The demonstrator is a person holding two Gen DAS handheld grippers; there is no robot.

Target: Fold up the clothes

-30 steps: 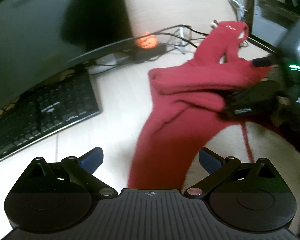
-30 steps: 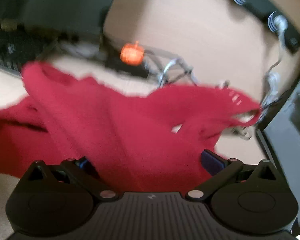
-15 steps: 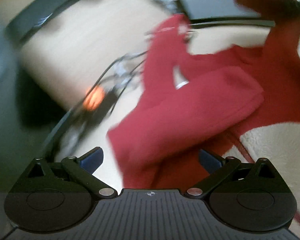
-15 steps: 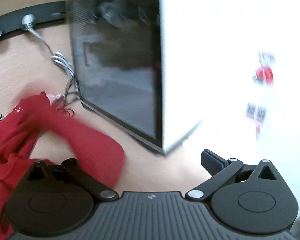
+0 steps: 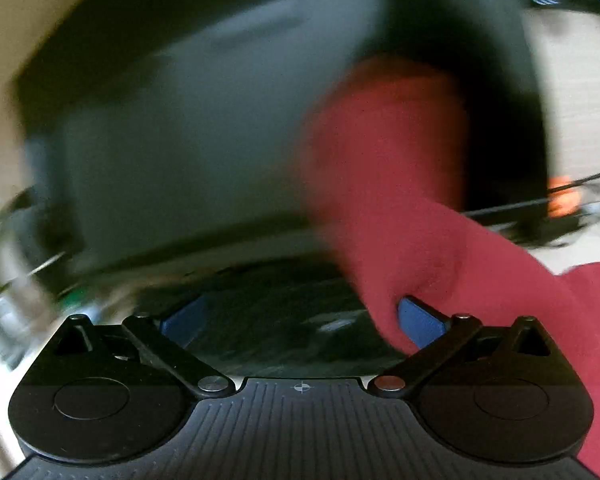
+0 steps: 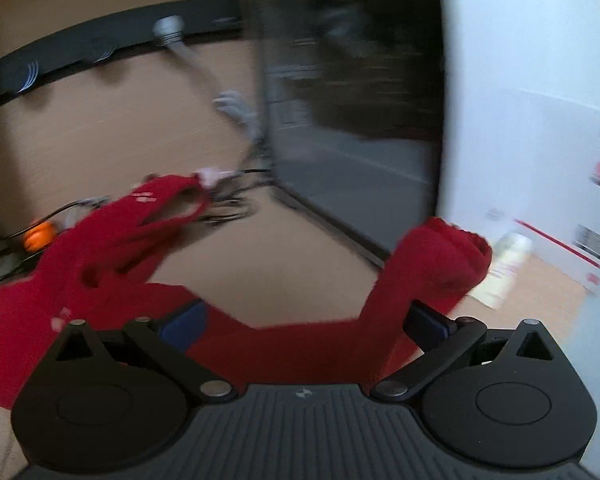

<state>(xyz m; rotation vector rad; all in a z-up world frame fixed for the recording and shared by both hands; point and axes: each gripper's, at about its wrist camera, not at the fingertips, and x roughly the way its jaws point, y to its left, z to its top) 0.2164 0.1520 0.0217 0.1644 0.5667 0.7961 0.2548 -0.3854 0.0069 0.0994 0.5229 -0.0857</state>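
— Where is the garment?

— The red garment (image 6: 112,256) lies spread on my desk (image 6: 100,136), running from the left of my right view across under the tool. One sleeve end (image 6: 440,256) rises at the right, beside the dark computer case (image 6: 340,112) and the white box (image 6: 520,140). Its neck loop (image 6: 168,204) reaches toward the tangle of cables by the case.

— And your right tool?

— My right tool (image 6: 302,322) stands wide, blue pads far apart. Red cloth passes between them and drapes against the right pad, but nothing is pinched.

— The left one?

— My left tool (image 5: 300,320) is wide too. A fold of the red garment (image 5: 400,200) hangs in front of it and wraps around the right blue pad (image 5: 420,320); the left pad is bare. The view is badly blurred, so I cannot say more about how the cloth sits there.

— What else do you see?

— A dark monitor (image 5: 200,120) fills the left view, with a keyboard (image 5: 280,304) smeared below it. A small orange object (image 6: 40,236) sits among the cables at the left of my right view, and a black strip (image 6: 100,52) runs along the wall behind the desk.
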